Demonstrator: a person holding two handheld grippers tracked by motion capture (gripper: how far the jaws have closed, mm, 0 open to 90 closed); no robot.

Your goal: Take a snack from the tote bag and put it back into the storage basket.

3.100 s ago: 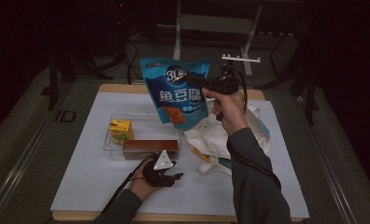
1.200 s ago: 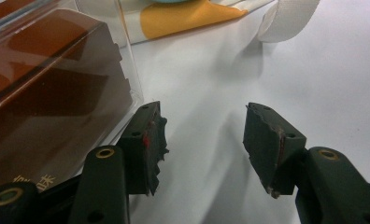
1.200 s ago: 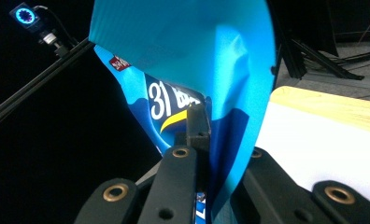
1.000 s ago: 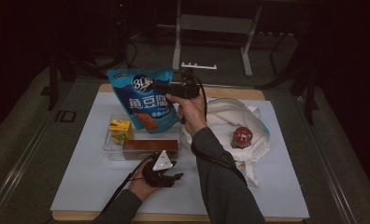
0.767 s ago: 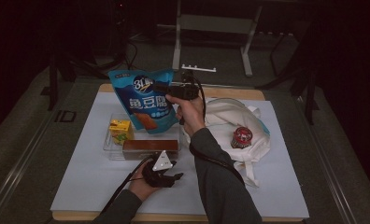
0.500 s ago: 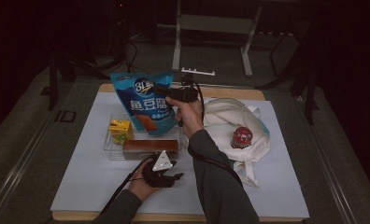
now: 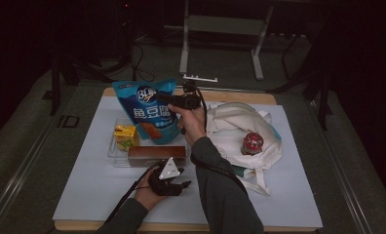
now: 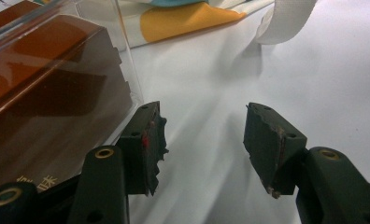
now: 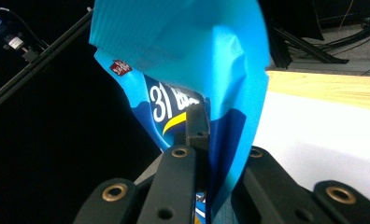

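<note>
Now the right gripper pinches the top edge of the glossy blue snack pouch with white print, and the foil is folded between its closed jaws in the right gripper view. The pouch hangs upright over the clear plastic tray, behind the brown rectangular box and beside the small yellow carton. I judge the step is placing the pouch into the tray; next it must go lower until it rests, then the jaws release. The left gripper lies on the white table cover beside the tray, jaws spread, holding nothing.
</note>
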